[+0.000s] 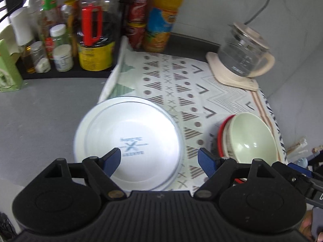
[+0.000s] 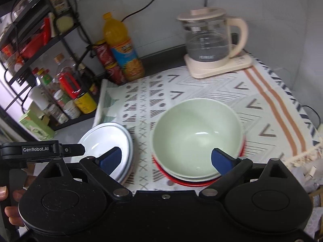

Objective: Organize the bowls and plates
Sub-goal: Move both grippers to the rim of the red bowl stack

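A patterned cloth mat [image 2: 201,92] printed with triangles, crosses and chevrons fills the middle of both views, and on it you have two stacks close to sorted. At lower centre of the right wrist view, the pale green ceramic bowl [image 2: 196,133] sits nested on a whiter bowl and a flat red plate [image 2: 182,182] whose rim peeks out below. At lower left of that view, the stack of white shallow plates [image 2: 110,141] lies half on the mat's edge and half on the grey counter [image 1: 44,109].

Your left gripper [image 1: 159,160] hangs over the white stack at lower centre of its own view, jaws spread wide and holding nothing. Your right gripper [image 2: 166,159] hovers above the gap between the two stacks, jaws likewise spread and empty.

By these views the sorting looks largely done: plates in one pile, bowls in another, no loose dish visible. Whether the red plate under the bowls counts as misplaced is a judgement left to you.

The glass kettle with cream lid and base [image 2: 212,40] stands at upper right, the orange juice bottle [image 2: 123,46] at upper centre.

Motion blur softens the plate rims, so the count in each stack cannot be told. The blue print in the top plate is unreadable.
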`<state>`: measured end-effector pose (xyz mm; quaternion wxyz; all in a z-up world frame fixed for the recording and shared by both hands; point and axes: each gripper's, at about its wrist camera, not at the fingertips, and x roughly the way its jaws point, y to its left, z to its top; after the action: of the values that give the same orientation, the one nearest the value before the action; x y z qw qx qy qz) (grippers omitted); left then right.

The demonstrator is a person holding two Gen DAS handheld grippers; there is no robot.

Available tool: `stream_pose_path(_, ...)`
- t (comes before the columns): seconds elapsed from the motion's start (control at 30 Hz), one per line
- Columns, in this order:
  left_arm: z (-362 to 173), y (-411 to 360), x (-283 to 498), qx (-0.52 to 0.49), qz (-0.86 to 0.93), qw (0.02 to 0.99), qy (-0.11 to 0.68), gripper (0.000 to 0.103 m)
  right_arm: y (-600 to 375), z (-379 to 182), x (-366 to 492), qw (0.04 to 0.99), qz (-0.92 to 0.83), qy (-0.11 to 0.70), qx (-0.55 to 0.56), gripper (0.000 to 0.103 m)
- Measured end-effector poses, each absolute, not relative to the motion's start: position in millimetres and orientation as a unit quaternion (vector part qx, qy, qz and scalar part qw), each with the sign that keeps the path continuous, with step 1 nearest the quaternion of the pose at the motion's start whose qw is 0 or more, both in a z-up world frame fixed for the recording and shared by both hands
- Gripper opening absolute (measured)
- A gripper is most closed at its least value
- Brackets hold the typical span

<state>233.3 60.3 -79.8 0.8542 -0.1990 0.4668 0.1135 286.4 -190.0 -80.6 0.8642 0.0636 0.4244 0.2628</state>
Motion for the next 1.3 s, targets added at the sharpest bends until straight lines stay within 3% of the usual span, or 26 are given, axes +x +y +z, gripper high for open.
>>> stream_pose_path(0.47,-87,21,280,-0.165,0.03,0.858,0.485,0.082,-234,-97,293,0.876,0.177,0.439,0.096,0.095)
stream_pose_path(0.6,-93,14,294,-0.159,0.006,0.858,0.489,0.081,-236,-103,296,0.874,0.16,0.448,0.1,0.082)
stream_pose_path(0.87,-117,4,329,-0.157,-0.042,0.841,0.517,0.078,-242,-123,309,0.867,0.12,0.467,0.125,0.078)
stream_pose_path(1.0,-132,-3,343,-0.147,-0.068,0.832,0.531,0.078,-244,-139,316,0.856,0.1,0.484,0.152,0.067)
stream_pose_path(1.3,-160,-9,370,-0.141,-0.098,0.814,0.555,0.061,-235,-163,332,0.837,0.073,0.511,0.184,0.053)
